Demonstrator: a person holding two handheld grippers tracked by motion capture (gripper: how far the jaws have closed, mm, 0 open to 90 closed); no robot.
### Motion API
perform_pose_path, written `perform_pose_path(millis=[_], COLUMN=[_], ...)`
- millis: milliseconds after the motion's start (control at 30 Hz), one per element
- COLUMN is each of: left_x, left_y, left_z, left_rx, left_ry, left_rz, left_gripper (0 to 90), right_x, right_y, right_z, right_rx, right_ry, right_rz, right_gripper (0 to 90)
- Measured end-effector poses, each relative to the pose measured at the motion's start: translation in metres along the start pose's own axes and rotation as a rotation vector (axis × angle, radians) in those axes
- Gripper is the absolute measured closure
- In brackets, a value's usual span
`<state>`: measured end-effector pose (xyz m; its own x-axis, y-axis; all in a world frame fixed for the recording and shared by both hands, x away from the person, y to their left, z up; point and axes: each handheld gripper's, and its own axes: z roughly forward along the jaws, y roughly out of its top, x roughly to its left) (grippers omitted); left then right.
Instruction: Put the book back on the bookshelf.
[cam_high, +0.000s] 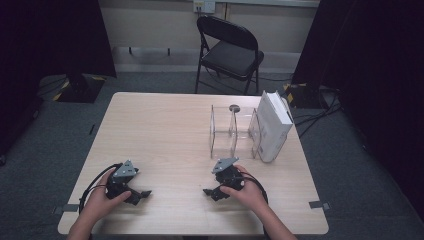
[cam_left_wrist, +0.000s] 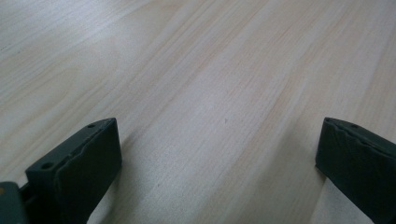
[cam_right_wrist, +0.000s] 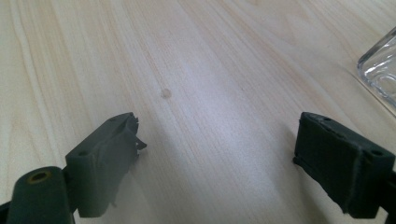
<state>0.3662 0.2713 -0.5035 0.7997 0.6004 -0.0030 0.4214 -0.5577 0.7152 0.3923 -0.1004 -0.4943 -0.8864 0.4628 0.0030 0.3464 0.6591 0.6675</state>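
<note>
High view is dim, dark at both side edges; soft overhead light, pale sheen mid tabletop (cam_high: 170, 130). Gripper views are brighter, wood grain sharp at centre, near fingers (cam_left_wrist: 88, 158) soft-focus with faint shadows beneath. No motion blur.

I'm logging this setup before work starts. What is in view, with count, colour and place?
table: 1, light wood, centre
rack: 1, clear, divided, right half of table
box: 1, white, upright, at rack's right end
round thing: 1, dark, small, behind rack; cannot tell what
chair: 1, black, folding, beyond table
tape: grey pieces, floor by near corners
left gripper: 1, black, near left, open, empty
right gripper: 1, black, near right, open, empty
</note>
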Motion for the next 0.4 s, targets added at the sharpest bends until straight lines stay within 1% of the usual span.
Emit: perform_pose_path(millis=[200,233,267,300,333,400], left_x=[-0.0002,-0.0001,-0.0002,-0.0001,-0.0001,-0.0001], left_y=[-0.0002,-0.0001,-0.0001,-0.0001,-0.0001,-0.0001], left_z=[0.0000,-0.0001,-0.0001,-0.0001,-0.0001,-0.0001], left_rx=[-0.001,0.000,-0.001,-0.001,-0.001,-0.001], left_ry=[0.001,0.004,0.003,0.002,0.002,0.002], left_rz=[-0.002,0.001,-0.001,0.001,0.000,0.000], left_gripper=[0.0,0.0,0.0,0.0,0.0,0.0], right_x=[0.0003,-0.0001,0.0005,0.0008,0.0019,0.0019], right_y=[-0.0023,-0.0033,-0.0043,-0.0051,-0.0060,-0.0079], right_z=[-0.0001,0.0000,-0.0001,0.0002,-0.0001,0.0008], right_rx=[-0.020,-0.030,-0.035,-0.045,-0.046,-0.070], right_ry=[-0.004,0.001,-0.003,-0.011,-0.015,-0.017], right_rz=[0.001,-0.002,0.007,0.004,0.016,0.012], right_gripper=[11.9,11.9,11.9,11.7,11.6,11.1])
